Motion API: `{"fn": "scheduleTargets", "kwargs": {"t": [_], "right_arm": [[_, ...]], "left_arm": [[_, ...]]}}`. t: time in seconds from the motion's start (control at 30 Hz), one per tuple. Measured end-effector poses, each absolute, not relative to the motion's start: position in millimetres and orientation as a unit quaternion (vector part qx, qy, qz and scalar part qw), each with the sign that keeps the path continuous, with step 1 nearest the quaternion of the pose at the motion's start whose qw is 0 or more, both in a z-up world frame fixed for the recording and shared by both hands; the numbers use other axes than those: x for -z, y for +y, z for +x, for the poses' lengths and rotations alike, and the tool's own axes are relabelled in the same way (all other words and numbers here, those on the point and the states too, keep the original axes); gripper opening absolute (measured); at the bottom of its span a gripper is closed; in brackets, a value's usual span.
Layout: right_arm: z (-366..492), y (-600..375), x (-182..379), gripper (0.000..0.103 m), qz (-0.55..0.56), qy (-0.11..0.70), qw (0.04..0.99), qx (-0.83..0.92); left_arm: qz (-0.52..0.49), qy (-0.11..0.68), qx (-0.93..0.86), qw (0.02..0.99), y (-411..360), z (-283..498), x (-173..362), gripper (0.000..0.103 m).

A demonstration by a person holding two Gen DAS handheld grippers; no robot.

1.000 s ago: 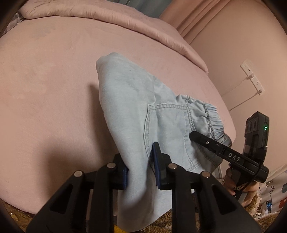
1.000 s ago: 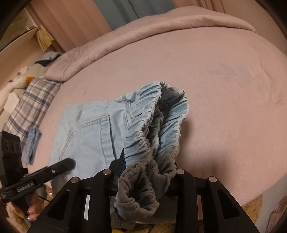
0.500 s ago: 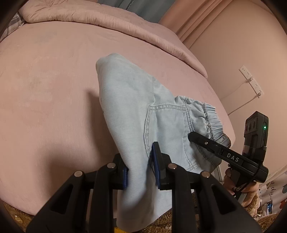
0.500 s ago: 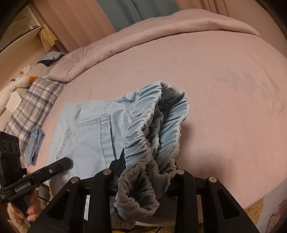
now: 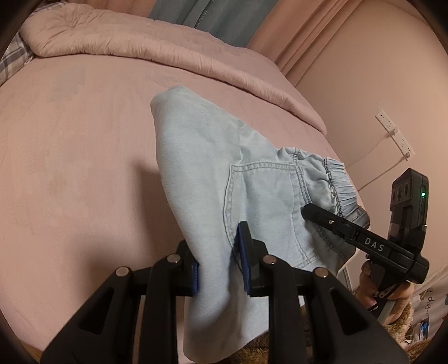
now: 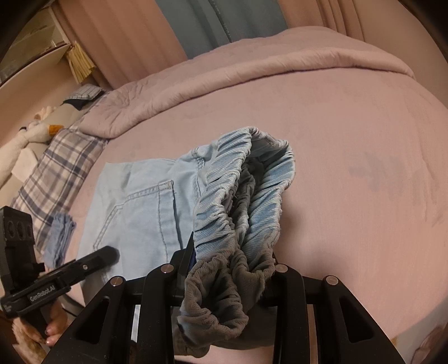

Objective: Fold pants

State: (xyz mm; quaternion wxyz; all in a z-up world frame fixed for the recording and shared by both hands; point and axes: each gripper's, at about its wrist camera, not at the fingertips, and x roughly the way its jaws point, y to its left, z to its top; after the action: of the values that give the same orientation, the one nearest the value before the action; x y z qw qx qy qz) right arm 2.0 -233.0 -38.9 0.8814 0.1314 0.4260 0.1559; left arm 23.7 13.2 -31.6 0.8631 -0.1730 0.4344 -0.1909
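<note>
Light blue denim pants (image 5: pixel 212 168) lie partly on a pink bed (image 5: pixel 70 145), their near edge lifted off it. My left gripper (image 5: pixel 219 268) is shut on the leg-side edge of the fabric, which hangs down between its blue pads. My right gripper (image 6: pixel 228 268) is shut on the bunched elastic waistband (image 6: pixel 246 196), which hides its fingertips. In the left wrist view the right gripper (image 5: pixel 364 243) shows at the right, held by a hand. In the right wrist view the left gripper (image 6: pixel 61 277) shows at the lower left. A back pocket (image 6: pixel 145 215) faces up.
A folded pink duvet (image 5: pixel 140 44) runs along the bed's far side. A plaid pillow (image 6: pixel 58 173) and a small blue cloth (image 6: pixel 60 238) lie at the bed's left. A wall with a power strip (image 5: pixel 394 134) stands at the right. Curtains (image 6: pixel 212 25) hang behind.
Both grippers have risen a little with the pants held in them; more of the duvet and curtains behind the bed now shows. The grips look unchanged.
</note>
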Motion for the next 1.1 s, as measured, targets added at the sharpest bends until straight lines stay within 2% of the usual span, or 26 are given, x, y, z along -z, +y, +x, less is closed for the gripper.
{"fn": "scheduleTargets", "kwargs": {"t": [0.5,0.77,0.83,0.9,0.97,1.0,1.03,1.07,1.1], "right_arm": [[64.0,-200.0,52.3,0.034,0.102,0.459,0.871,-0.144],[83.7,-194.4,90.8,0.034,0.101,0.511,0.844,-0.128],[82.1,-193.8,101.1,0.038,0.091,0.516,0.844,-0.117],[79.3,-197.3,102.4,0.040,0.097,0.515,0.844,-0.114],[77.6,-202.4,100.5,0.043,0.107,0.518,0.841,-0.115],[75.9,-204.1,98.3,0.049,0.106,0.520,0.840,-0.111],[74.0,-205.9,95.4,0.053,0.102,0.519,0.842,-0.105],[69.0,-206.6,89.4,0.055,0.095,0.516,0.846,-0.097],[64.7,-207.1,85.8,0.056,0.091,0.511,0.850,-0.093]], "left_arm": [[-0.161,0.462,0.155,0.858,21.5,90.4,57.8,0.022],[-0.151,0.522,0.124,0.830,17.9,106.0,104.7,0.025],[-0.161,0.523,0.122,0.828,20.9,105.4,110.6,0.033],[-0.179,0.523,0.121,0.824,26.0,104.8,110.3,0.034],[-0.182,0.526,0.119,0.822,27.5,101.3,106.7,0.040],[-0.182,0.525,0.119,0.823,28.4,97.7,103.3,0.047],[-0.183,0.517,0.121,0.827,30.1,92.4,96.2,0.059],[-0.182,0.512,0.121,0.831,31.2,87.8,90.9,0.066],[-0.180,0.502,0.119,0.838,33.2,82.1,81.6,0.077]]}}
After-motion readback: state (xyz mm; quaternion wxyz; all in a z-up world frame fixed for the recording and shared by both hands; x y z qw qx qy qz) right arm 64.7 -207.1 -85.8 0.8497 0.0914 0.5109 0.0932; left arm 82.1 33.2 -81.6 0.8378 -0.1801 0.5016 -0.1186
